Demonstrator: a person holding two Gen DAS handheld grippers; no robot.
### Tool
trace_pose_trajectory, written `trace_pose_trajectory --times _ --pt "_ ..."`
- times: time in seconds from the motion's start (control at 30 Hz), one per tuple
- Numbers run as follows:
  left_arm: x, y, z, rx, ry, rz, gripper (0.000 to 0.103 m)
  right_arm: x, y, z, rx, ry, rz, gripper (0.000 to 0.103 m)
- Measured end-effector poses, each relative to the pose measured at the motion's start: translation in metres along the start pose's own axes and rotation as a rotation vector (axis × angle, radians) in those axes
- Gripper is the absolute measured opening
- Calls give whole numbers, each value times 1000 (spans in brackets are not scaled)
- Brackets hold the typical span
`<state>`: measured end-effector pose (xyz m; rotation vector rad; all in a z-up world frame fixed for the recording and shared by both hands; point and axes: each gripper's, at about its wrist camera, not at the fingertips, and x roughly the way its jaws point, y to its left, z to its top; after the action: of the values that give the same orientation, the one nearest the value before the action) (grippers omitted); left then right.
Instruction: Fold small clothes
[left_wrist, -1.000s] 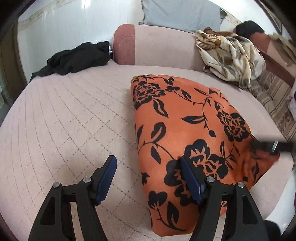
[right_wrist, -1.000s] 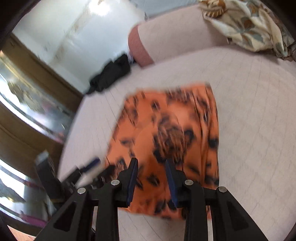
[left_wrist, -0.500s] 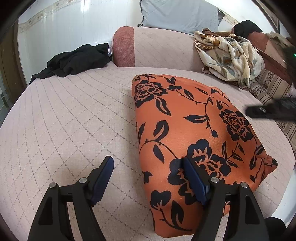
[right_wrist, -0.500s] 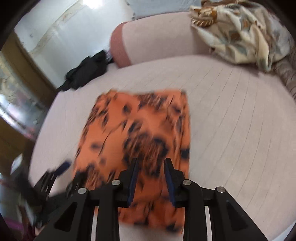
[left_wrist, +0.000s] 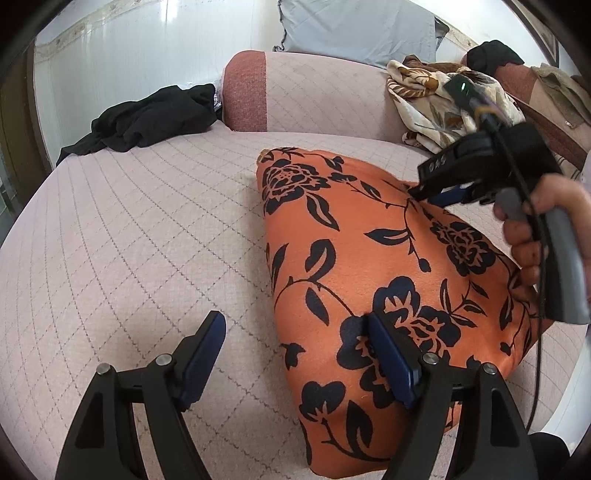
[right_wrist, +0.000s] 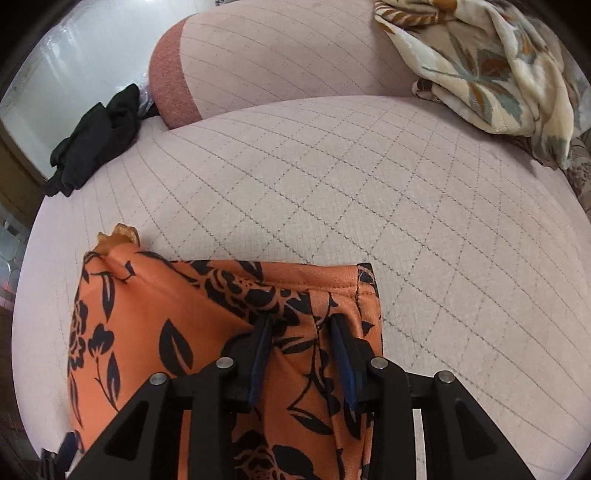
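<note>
An orange garment with black flowers (left_wrist: 362, 266) lies folded on the pink quilted cushion (left_wrist: 140, 236). My left gripper (left_wrist: 293, 319) is open at its near left edge, with the right finger (left_wrist: 388, 362) over the cloth and the left finger over bare cushion. My right gripper (right_wrist: 300, 325), held by a hand (left_wrist: 535, 229), points down at the garment's far hem (right_wrist: 314, 280). Its jaws stand narrowly apart and are opening. The cloth lies flat beneath them and nothing is pinched. In the left wrist view the right gripper (left_wrist: 424, 194) touches the far right part of the garment.
A black garment (left_wrist: 147, 118) lies bunched at the back left. A cream floral blanket (right_wrist: 480, 62) is heaped at the back right. A pink bolster (left_wrist: 295, 92) runs along the back, with a grey pillow (left_wrist: 354, 29) behind it.
The right gripper has swung across the garment from its near side to its far hem. The left gripper's jaws have widened a little. The garment lies as before.
</note>
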<state>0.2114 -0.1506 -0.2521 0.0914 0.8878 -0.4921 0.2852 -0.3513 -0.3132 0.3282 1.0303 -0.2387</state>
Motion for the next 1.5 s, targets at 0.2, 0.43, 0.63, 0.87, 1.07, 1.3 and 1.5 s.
trace_pose_trajectory --times 0.2,0.43,0.63,0.87,1.07,1.3,1.5 --pt "1 -1 -2 -9 0 3 80 -41 39 2 -66 -78 178 37" --pt "2 1 -2 -13 -1 14 83 5 103 10 -192 64 199 38" --pt "5 2 0 -19 5 7 85 27 103 12 -150 51 173 38" --pt "7 1 -1 -14 2 13 85 1 77 11 -24 55 300 38" --pt "6 0 -3 -20 -2 19 85 -61 37 -34 -6 -23 265 38" --pt "6 0 -7 -22 -1 18 86 -72 -35 -98 112 17 221 38" --pt "8 4 -12 -28 4 14 91 -64 -49 -119 112 -45 224 39"
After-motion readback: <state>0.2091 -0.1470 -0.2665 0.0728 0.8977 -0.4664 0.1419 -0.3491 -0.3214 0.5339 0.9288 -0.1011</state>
